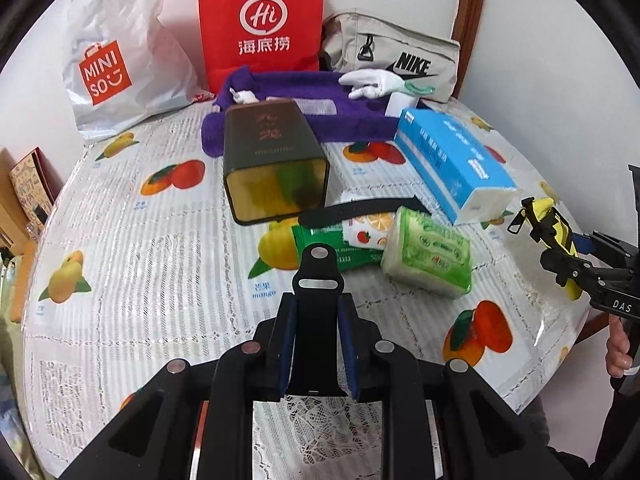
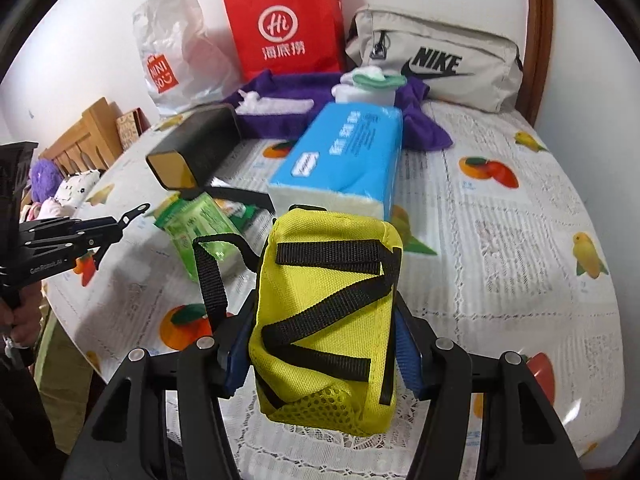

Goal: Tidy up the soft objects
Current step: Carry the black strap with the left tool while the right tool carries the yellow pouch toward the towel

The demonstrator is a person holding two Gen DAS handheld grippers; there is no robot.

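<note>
The left gripper (image 1: 316, 316) had its jaws drawn in narrow, pressed on a black strap buckle (image 1: 316, 280) that stood up between the blue pads. From the right wrist view, the strap's metal clip (image 2: 134, 213) poked out past the left gripper's tips. The right gripper (image 2: 324, 344) held its jaws about half open, clamped on both sides of a yellow pouch (image 2: 328, 312) with black webbing and a mesh pocket at its lower end. The pouch hung clear above the bench (image 1: 160, 280), which wore a fruit-print cloth.

On the bench lay a dark tin (image 1: 272, 164) on its side, its open mouth facing the left camera; whether anything sat inside could not be told, since only a murky reflection showed. Just beside it were a green tissue pack (image 1: 428, 256) and a green wipes packet (image 1: 340, 256), with a black strap (image 1: 360, 210) across them. A blue tissue box (image 1: 452, 168) sat near a purple towel (image 1: 304, 120), which carried a white glove (image 1: 372, 84). Against the wall stood a red paper bag (image 1: 260, 20), a white Miniso bag (image 1: 116, 60) and a beige Nike pouch (image 1: 396, 56), zipped closed.
</note>
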